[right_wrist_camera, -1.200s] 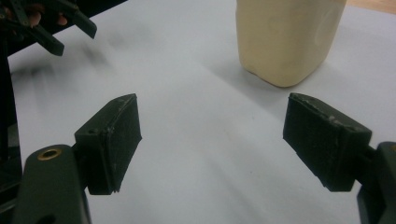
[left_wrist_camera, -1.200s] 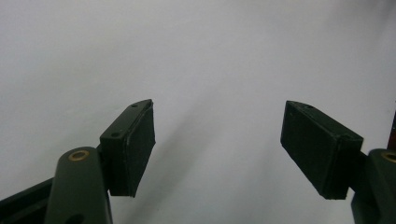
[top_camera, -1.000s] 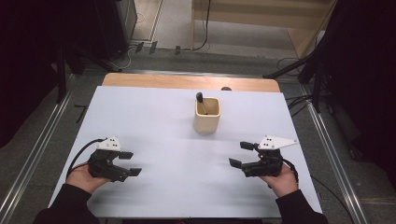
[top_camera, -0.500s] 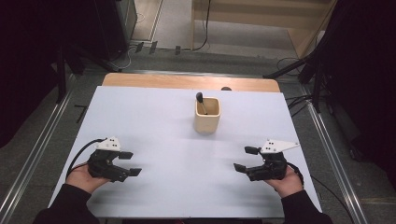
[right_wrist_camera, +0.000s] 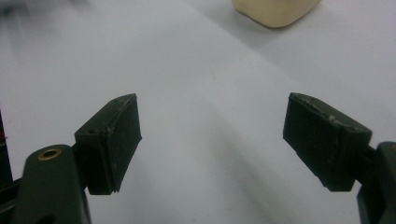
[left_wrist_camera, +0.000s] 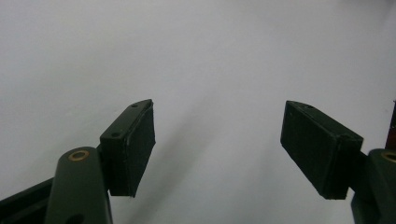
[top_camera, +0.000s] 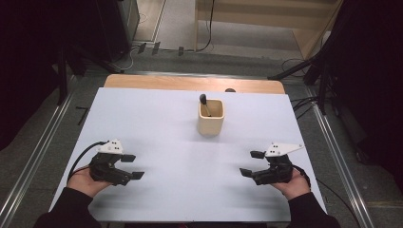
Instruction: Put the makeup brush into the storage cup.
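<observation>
Overhead forward-down; jaw cameras close, perhaps sharing table [top_camera: 157,123].

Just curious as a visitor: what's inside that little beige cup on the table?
A dark-handled tool stands in the cup, leaning toward its left rim, with its rounded top poking above the rim. Its lower end and the cup's bottom are hidden by the wall.

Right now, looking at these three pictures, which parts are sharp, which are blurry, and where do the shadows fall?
High view: the white table sheet is evenly lit, and the square cream cup casts a soft shadow toward the person. Left gripper view: the black left claw is crisp, with faint shadow streaks on the sheet. Right gripper view: the right claw is sharp, while the cup at the top edge is blurred.
</observation>
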`<state>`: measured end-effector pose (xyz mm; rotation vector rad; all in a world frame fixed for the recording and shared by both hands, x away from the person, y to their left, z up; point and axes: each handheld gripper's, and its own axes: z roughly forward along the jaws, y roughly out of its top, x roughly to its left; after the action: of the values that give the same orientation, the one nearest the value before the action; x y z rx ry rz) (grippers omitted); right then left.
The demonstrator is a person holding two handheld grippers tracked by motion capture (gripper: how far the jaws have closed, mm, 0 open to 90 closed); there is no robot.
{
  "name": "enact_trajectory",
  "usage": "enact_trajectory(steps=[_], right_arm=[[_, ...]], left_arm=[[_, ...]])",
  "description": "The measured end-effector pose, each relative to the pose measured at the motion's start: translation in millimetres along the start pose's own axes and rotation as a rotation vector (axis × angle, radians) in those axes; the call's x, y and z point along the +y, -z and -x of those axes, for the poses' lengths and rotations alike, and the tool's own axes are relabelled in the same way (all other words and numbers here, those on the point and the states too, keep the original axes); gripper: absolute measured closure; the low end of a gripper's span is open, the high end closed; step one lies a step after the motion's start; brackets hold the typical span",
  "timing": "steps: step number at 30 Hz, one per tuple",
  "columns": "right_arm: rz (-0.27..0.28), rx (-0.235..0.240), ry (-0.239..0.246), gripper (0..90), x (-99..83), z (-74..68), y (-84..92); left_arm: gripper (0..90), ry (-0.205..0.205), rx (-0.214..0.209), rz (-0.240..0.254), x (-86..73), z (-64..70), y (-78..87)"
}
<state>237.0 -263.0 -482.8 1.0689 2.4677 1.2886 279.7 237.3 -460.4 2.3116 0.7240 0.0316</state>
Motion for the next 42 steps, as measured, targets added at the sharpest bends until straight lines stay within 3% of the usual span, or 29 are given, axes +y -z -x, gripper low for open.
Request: enact_trajectory(steps=[21,42], right_arm=[[0.028,0.004,0.020,20.0,3.5,-1.7,2.8],[0.012,0.012,0.035,20.0,4.6,-3.1,0.5]], left_arm=[[26.8,-0.003,-0.001,-0.006,0.4,0.0,-1.9],[26.8,-0.010,0.001,-0.010,0.7,0.4,-2.2]])
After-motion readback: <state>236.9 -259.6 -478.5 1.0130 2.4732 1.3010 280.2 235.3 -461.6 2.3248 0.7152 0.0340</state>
